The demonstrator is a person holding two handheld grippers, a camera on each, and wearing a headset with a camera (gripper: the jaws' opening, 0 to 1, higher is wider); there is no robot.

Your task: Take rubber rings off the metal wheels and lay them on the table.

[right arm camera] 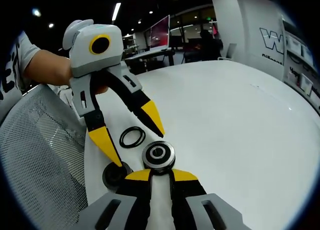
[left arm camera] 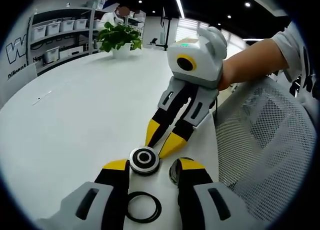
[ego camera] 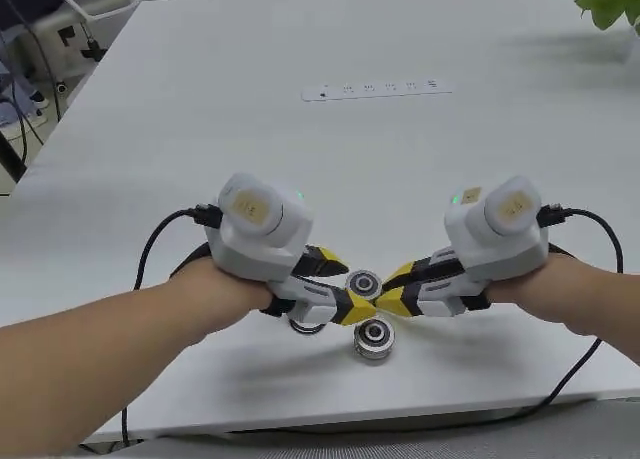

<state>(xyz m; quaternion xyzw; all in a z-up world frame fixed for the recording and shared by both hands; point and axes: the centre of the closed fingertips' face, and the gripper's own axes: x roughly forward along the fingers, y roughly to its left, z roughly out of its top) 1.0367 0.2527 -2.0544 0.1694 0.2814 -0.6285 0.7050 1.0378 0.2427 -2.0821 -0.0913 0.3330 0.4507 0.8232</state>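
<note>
Ring (left arm camera: 143, 207) lies flat and loose on the table (left arm camera: 75, 115), between the two jaws of the left gripper (left arm camera: 154, 165) and behind their yellow tips. That gripper stands wide apart and grips nothing.

Just inside its tips lies a wheel (left arm camera: 144, 160), face up. It is hard against the jaw on the left of the left gripper view and apart from the other jaw; whether it touches the near jaw I cannot tell. A second wheel (left arm camera: 174, 171) lies just outside the other jaw, partly hidden behind its tip.

The right gripper (right arm camera: 161, 176) comes at the left one tip to tip. Its jaws have only a narrow gap between them and grip nothing. The first wheel is straight ahead of its tips, just beyond them. In the right gripper view the ring lies farther ahead, between the spread jaws of the left gripper, and the second wheel is off to the left of the right gripper's tips, just beside the left gripper's nearer jaw.

In the head view both grippers lie low over the near edge of the table with a hand on each. The first wheel is between their tips and the second is just on the person's side of them. Whether either wheel has a ring on it is too small to tell.

Beyond the right gripper a plant (left arm camera: 119, 37) stands on the far part of the table. A mesh chair (left arm camera: 265, 140) is beside the table edge, to the right of the left gripper's jaws. A power strip (ego camera: 375, 89) lies well ahead of both grippers.
</note>
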